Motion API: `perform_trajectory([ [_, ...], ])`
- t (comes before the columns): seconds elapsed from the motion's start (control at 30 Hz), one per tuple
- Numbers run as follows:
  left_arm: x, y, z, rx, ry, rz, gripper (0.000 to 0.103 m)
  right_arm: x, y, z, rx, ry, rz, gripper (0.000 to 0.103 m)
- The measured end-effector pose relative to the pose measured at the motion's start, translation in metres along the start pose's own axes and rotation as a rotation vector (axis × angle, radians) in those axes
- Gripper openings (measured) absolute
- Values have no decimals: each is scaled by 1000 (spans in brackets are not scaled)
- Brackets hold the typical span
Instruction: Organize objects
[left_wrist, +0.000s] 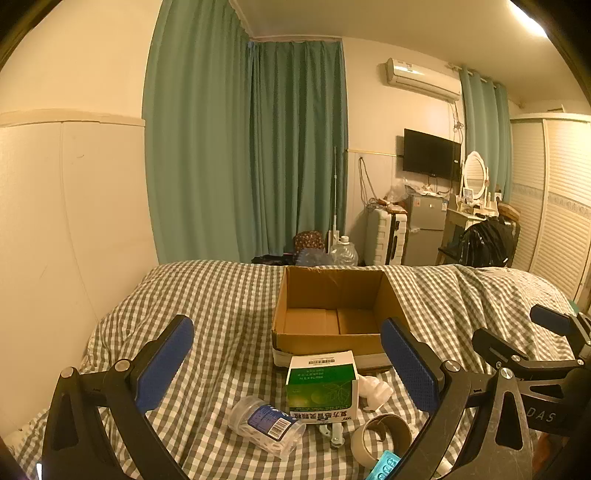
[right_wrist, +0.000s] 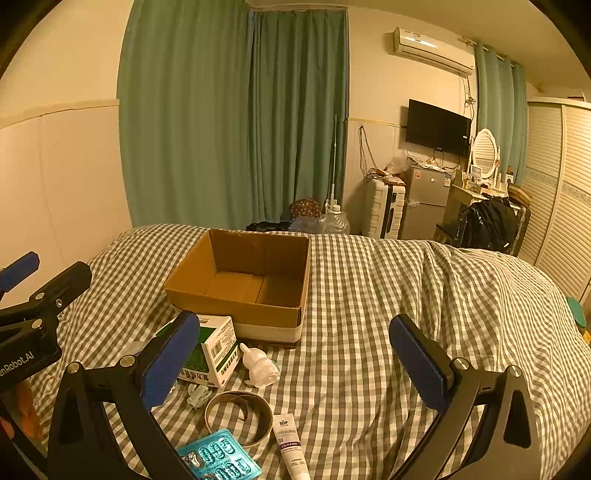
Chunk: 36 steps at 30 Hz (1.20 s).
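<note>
Both tools released, holding nothing: left tool (left_wrist: 286, 369), right tool (right_wrist: 295, 362). Items lie loose on the checked bed (right_wrist: 406, 295), just before the empty cardboard box (right_wrist: 243, 284). Green medicine carton (left_wrist: 322, 387): light, stiff; grip across its flat sides. Clear jar (left_wrist: 264, 422): on its side, smooth, probably slippery. Tape roll (right_wrist: 238, 415): grip the rim. Tube (right_wrist: 291, 445): soft.

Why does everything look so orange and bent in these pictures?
Both views carry a warm yellow-orange cast from indoor lighting; the left wrist view catches a glaring ceiling light top right. Both are fisheye: walls and curtains bow, corners go black. The cardboard box stays sharp.
</note>
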<state>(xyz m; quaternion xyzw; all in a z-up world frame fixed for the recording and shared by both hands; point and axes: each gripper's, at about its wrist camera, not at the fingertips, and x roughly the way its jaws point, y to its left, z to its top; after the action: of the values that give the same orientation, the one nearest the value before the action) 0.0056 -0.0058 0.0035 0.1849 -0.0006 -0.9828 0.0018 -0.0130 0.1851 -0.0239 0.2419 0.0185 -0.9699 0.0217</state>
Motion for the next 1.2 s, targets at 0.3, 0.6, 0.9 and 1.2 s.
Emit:
perform_trajectory([
  [0.3,0,1,-1,1,0,-1,103,2,1,1,0,4,2,103],
  [0.6,1,1,-1,0,1,-1,103,3,4,1,-8,2,5,103],
  [0.9,1,1,-2,0,2,-1,103,4,6,2,-17,2,12,103],
  [1.2,0,-1,-3,5,4,-2,103,5,9,2,-21,5,17,103],
])
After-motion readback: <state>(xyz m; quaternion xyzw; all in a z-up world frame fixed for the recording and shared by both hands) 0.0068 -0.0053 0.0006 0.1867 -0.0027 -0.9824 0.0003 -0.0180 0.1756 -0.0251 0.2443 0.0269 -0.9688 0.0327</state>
